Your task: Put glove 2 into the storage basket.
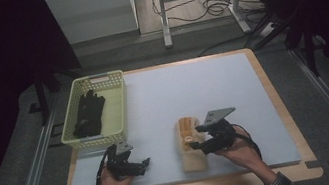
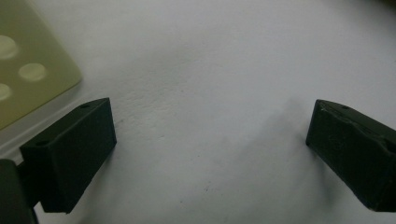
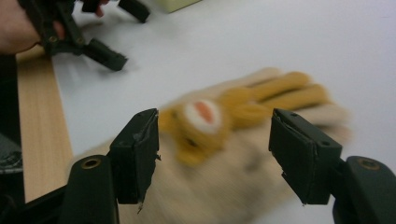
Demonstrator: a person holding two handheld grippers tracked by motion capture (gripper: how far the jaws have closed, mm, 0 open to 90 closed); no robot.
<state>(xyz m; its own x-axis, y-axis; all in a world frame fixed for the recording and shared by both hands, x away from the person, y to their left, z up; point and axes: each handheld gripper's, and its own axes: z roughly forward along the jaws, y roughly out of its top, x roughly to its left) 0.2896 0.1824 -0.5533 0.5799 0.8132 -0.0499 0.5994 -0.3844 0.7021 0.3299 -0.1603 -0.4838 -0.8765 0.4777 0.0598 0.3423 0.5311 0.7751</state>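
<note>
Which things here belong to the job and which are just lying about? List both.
Job:
- beige and yellow glove, between the open right gripper jaws
- yellow basket
- black glove lying in it

Lying about:
- left gripper, open over bare mat
- cables on the floor beyond

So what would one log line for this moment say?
right hand-held gripper: open over tan glove | left hand-held gripper: open, on mat | black glove: in basket
</note>
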